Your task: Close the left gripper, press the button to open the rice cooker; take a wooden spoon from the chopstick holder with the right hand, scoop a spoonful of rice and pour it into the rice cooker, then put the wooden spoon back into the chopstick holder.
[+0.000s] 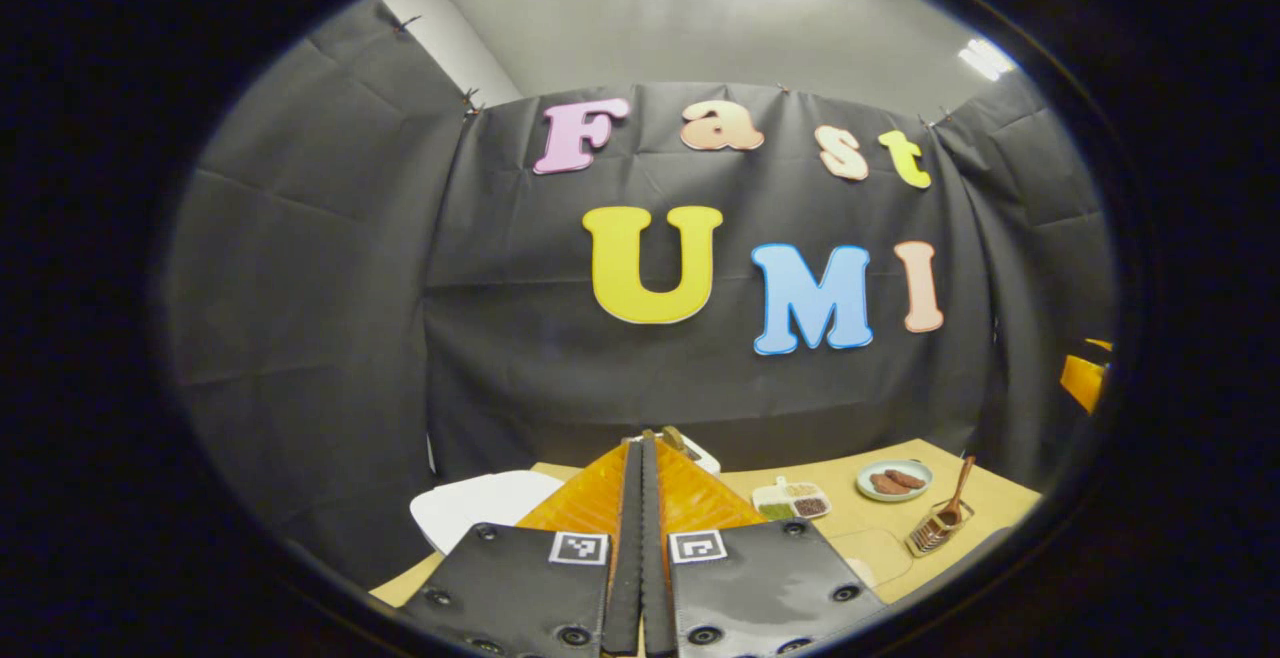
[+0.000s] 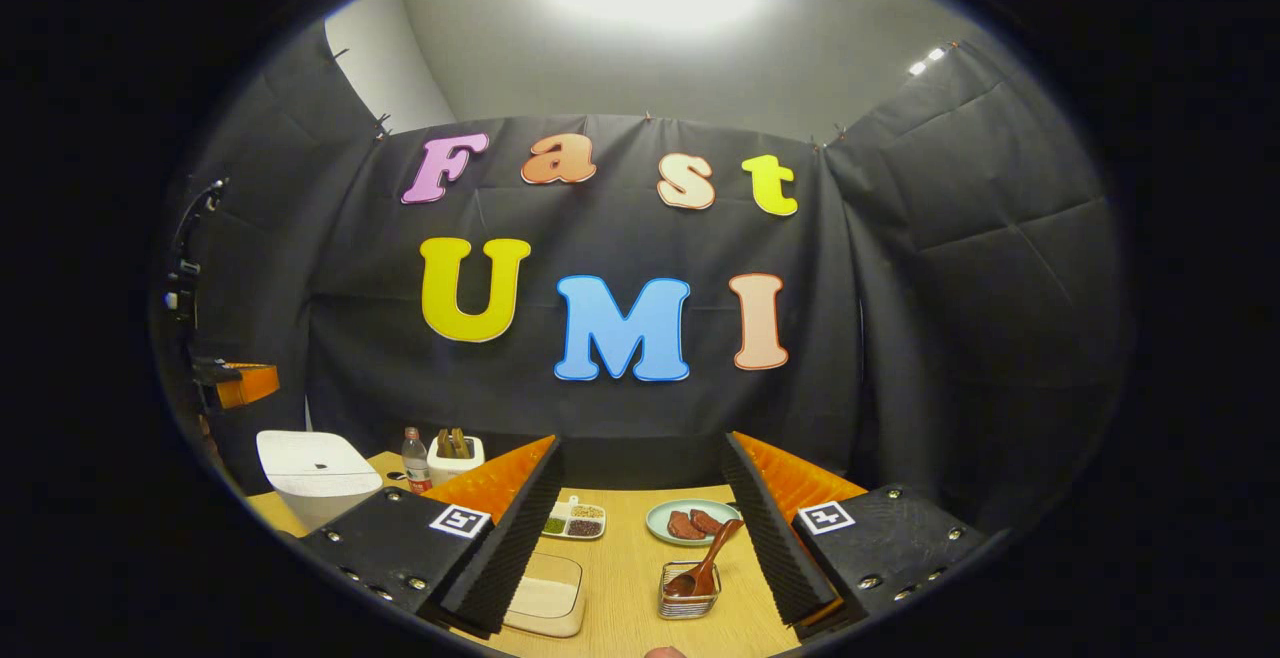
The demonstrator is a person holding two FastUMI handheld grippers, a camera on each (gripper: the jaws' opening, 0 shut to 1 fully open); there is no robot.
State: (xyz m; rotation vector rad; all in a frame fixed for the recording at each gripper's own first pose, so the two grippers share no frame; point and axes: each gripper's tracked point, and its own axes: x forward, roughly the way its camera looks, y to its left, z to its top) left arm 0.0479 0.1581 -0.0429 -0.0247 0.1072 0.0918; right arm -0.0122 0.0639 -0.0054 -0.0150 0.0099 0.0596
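Observation:
My left gripper (image 1: 644, 441) is shut with nothing between its fingers, held above the table's near left. Behind its left finger sits the white rice cooker (image 1: 478, 508), lid down. The wire chopstick holder (image 1: 935, 530) with the wooden spoon (image 1: 960, 493) stands far right. My right gripper (image 2: 642, 448) is open and empty above the table. Below and between its fingers stands the chopstick holder (image 2: 690, 593), the wooden spoon (image 2: 708, 558) leaning in it. A shallow box of rice (image 2: 545, 596) lies to the holder's left. The rice cooker (image 2: 315, 473) sits far left.
On the wooden table (image 2: 630, 558) are a divided dish of grains (image 2: 573, 520), a plate with brown pieces (image 2: 690, 521), a small bottle (image 2: 413, 458) and a white pot of utensils (image 2: 455, 453). The same dish (image 1: 790, 500) and plate (image 1: 893, 480) show in the left gripper view.

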